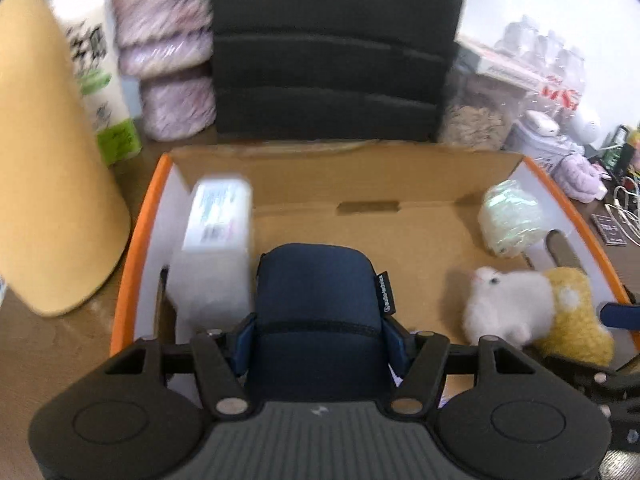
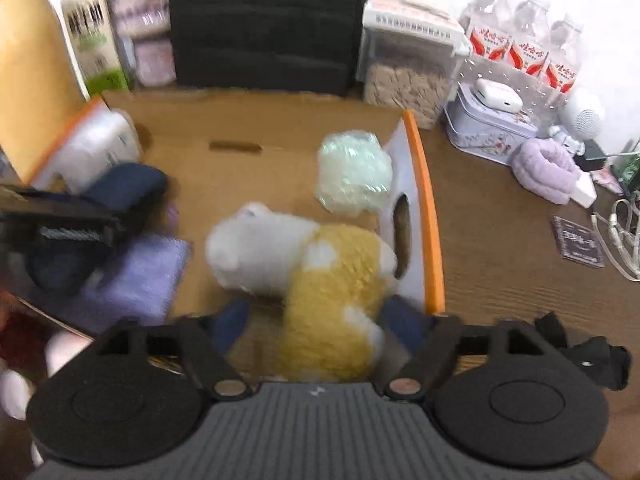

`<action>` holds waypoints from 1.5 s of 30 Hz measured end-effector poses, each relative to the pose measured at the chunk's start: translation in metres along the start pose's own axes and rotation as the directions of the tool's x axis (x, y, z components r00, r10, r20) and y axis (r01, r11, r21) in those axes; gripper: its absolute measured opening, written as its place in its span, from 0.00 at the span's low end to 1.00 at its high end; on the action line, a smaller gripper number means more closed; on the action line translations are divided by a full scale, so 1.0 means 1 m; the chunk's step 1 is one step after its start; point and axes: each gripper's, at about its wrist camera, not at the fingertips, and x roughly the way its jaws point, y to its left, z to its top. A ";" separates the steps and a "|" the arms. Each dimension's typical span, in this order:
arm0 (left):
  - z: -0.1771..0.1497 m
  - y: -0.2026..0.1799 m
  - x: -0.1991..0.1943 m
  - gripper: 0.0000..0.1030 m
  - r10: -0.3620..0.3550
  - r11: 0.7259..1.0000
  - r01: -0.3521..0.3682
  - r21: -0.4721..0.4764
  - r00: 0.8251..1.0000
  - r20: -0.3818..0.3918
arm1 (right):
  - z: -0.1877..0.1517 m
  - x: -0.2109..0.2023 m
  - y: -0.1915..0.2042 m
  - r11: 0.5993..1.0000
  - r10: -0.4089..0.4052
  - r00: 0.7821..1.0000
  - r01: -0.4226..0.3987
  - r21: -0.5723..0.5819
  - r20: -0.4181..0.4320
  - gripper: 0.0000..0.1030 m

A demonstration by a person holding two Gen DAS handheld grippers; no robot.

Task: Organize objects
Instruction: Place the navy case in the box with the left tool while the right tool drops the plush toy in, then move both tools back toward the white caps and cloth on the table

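An open cardboard box (image 1: 360, 184) with orange-edged flaps lies on the table. My left gripper (image 1: 318, 340) is shut on a navy blue pouch (image 1: 316, 300) and holds it inside the box, next to a white plastic pack (image 1: 216, 240). My right gripper (image 2: 320, 320) has its blue pads on either side of a white and yellow plush toy (image 2: 320, 280) at the box's right side; the image is blurred. The toy also shows in the left wrist view (image 1: 532, 312). A pale green wrapped bundle (image 2: 354, 170) lies in the far right corner. A purple cloth (image 2: 140, 276) lies in the box.
A black drawer unit (image 1: 332, 52) stands behind the box. A tan roll (image 1: 44, 160), a carton (image 1: 96, 64) and pink packs (image 1: 168, 48) stand at left. At right are a food container (image 2: 408, 60), water bottles (image 2: 528, 40), a tin (image 2: 488, 128), a lilac item (image 2: 548, 170) and cables (image 2: 620, 232).
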 end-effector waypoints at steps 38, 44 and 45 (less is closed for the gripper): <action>-0.308 -0.007 -0.315 0.92 -0.179 0.982 0.132 0.136 0.886 0.428 | -0.274 -0.244 0.053 0.976 0.209 0.918 -0.215 -0.020 0.337 1.00; -0.320 -0.006 -0.315 0.97 -0.146 0.980 0.068 0.187 0.884 0.444 | -0.287 -0.252 0.056 0.980 0.197 0.936 -0.198 -0.028 0.291 1.00; -0.318 -0.006 -0.308 0.97 -0.125 0.983 0.052 0.177 0.892 0.435 | -0.284 -0.250 0.054 0.983 0.177 0.938 -0.181 -0.015 0.297 1.00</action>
